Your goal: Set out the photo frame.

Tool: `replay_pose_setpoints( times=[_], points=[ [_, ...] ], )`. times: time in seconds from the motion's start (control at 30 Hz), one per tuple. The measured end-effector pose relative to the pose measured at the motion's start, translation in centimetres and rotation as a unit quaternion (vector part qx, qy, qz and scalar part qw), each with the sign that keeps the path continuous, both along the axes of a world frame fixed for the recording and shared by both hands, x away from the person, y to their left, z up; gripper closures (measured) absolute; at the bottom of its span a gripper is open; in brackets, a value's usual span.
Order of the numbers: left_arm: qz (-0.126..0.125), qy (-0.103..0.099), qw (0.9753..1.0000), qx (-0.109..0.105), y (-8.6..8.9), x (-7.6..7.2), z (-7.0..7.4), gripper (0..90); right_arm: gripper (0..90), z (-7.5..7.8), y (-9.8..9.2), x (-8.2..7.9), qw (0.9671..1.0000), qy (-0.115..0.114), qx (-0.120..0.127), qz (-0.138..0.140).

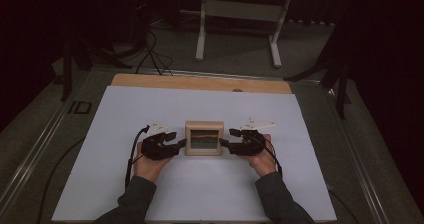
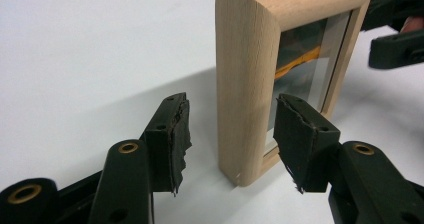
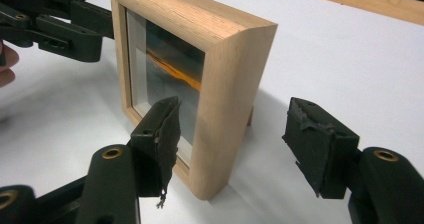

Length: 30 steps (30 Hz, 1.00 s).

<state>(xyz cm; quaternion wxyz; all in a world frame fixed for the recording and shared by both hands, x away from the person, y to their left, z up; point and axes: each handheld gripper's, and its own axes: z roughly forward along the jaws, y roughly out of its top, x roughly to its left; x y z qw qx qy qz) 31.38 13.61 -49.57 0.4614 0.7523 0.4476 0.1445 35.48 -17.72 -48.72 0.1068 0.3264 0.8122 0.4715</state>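
A small square picture frame of pale wood with a glass front [image 1: 204,138] stands upright near the middle of a white sheet covering the table [image 1: 150,109]; the left gripper [image 1: 181,145] sits at its left edge and the right gripper [image 1: 224,143] at its right edge; each has its black jaws spread apart, straddling the frame's side without touching it; behind the glass is a dark picture with an orange streak [image 3: 175,74].

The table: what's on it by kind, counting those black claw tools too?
Wooden picture frame: 1
Black grippers: 2, the left gripper and the right gripper
White sheet over the table: 1
Total: 4
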Motion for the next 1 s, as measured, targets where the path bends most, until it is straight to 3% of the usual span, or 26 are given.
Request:
replay_pose_setpoints(
  times=[0.5, 1.0],
  points=[
    [-0.011, -0.041, 0.9988, 0.025, 2.2, -2.2, 0.7, 46.9, 38.1, 0.1, -2.9, -1.8, 0.9995, -0.022, -0.008, -0.022],
    [-0.012, -0.047, 0.9982, 0.036, 5.4, -4.0, 0.7, 46.7, 38.4, -0.1, -6.9, -4.0, 0.9978, -0.037, -0.003, -0.055]
  ],
)
